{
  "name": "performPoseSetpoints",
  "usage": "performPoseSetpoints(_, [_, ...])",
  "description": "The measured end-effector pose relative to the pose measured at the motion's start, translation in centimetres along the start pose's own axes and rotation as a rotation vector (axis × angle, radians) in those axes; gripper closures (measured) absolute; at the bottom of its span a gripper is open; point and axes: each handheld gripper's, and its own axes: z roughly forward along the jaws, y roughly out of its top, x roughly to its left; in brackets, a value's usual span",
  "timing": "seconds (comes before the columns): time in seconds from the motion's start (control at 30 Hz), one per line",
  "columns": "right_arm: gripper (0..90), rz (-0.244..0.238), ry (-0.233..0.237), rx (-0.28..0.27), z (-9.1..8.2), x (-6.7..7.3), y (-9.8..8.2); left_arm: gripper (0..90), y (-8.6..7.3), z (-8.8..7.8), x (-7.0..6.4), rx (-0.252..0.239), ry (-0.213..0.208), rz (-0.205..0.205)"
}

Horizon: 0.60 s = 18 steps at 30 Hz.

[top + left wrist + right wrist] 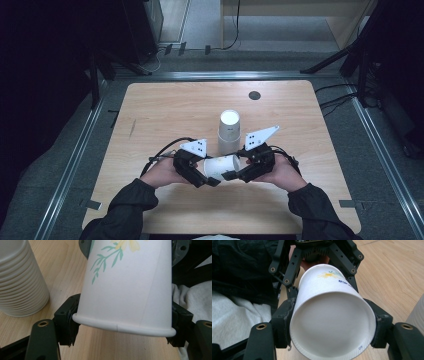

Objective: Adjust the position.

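Between my two grippers in the high view, a paper cup (221, 166) lies on its side above the table (150, 115), left gripper (212, 181) and right gripper (231, 175) meeting at it, the cup stack (229, 132) just beyond. Along the left gripper view, my jaws clamp the cup (130, 290) at its rolled rim. Along the right gripper view, my jaws pinch its base end (332, 325). I judge the risk is crushing: thin walls squeezed from both ends could buckle or slip free.

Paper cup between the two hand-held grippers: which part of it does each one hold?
The left hand-held gripper clamps the paper cup at its rolled rim end; the right hand-held gripper clamps its base end.
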Motion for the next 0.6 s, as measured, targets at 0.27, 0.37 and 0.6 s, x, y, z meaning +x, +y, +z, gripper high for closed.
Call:
performPoseSetpoints(0.27, [24.7, -0.025, -0.039, 0.029, 0.1, 0.0, -0.2, 27.0, 0.0, -1.7, 0.3, 0.010, 0.018, -0.020])
performPoseSetpoints(0.37, [24.6, -0.019, -0.057, 0.047, 0.0, -0.2, -0.5, 27.0, 0.3, -2.6, 0.5, 0.027, 0.034, -0.019])
performPoseSetpoints(0.6, [24.7, -0.021, -0.091, 0.064, -0.2, -0.2, -0.7, 26.6, 1.8, -3.7, 0.7, 0.136, 0.063, 0.007])
